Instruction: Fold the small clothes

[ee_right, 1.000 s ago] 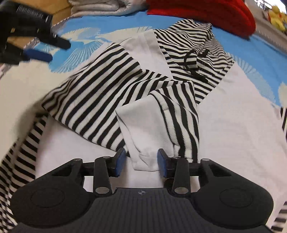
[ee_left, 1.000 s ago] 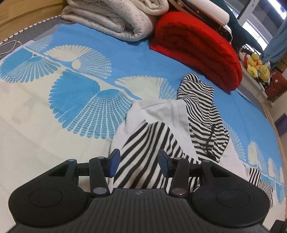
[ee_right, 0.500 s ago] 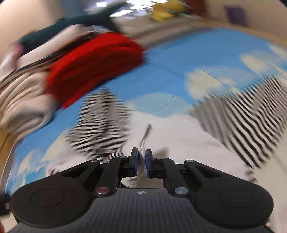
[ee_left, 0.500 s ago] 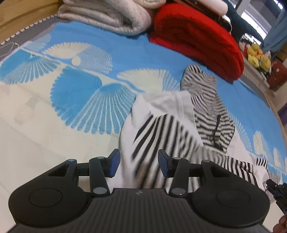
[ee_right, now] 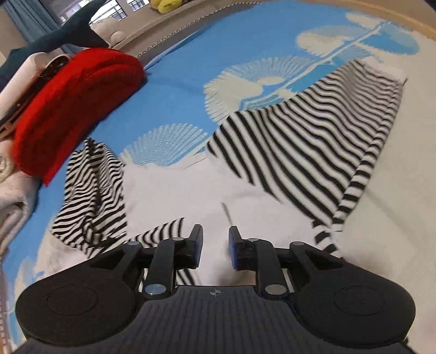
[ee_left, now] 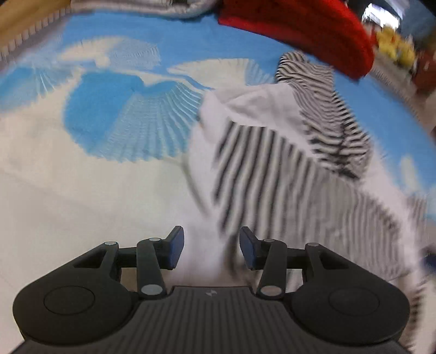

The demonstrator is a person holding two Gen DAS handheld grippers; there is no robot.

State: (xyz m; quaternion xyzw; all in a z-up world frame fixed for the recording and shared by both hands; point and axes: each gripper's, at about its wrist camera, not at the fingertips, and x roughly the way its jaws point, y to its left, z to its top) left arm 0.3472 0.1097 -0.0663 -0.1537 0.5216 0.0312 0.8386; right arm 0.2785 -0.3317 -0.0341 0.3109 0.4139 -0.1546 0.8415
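A: Garment first: striped black and white with plain white panels, spread on the bed, below the red rolled blanket in the right wrist view.

B: Folded yet?

A: Hardly. One striped sleeve stretched out flat to the far right of the white body, well apart from the red blanket. Striped hood part bunched and rumpled just beside that blanket's lower end. No neat edges, no stacked layers anywhere.

B: And the tools?

A: Right tool parted by a moderate gap, holding nothing, hovering low over the white middle panel. Left tool spread wide, gripping nothing either; white and striped cloth visible between and beyond its blue pads, but too blurred to tell whether touching.

B: So the stage, by judgement?

A: Early, probably still laying the piece out flat. Sleeve looks opened out; hood and near hem still crumpled. Left to do: smooth the hood, bring both sleeves over the body, then double the body up.

B: Anything else around?

A: Grey and cream blankets stacked left of the red one in the left wrist view, yellow soft toys to its right past the bed's edge. Blue mat with pale fan pattern beneath everything, plenty of it showing left of the garment.

B: Risk?

A: Loose knit likely to drag and rebunch if pulled by one corner only.
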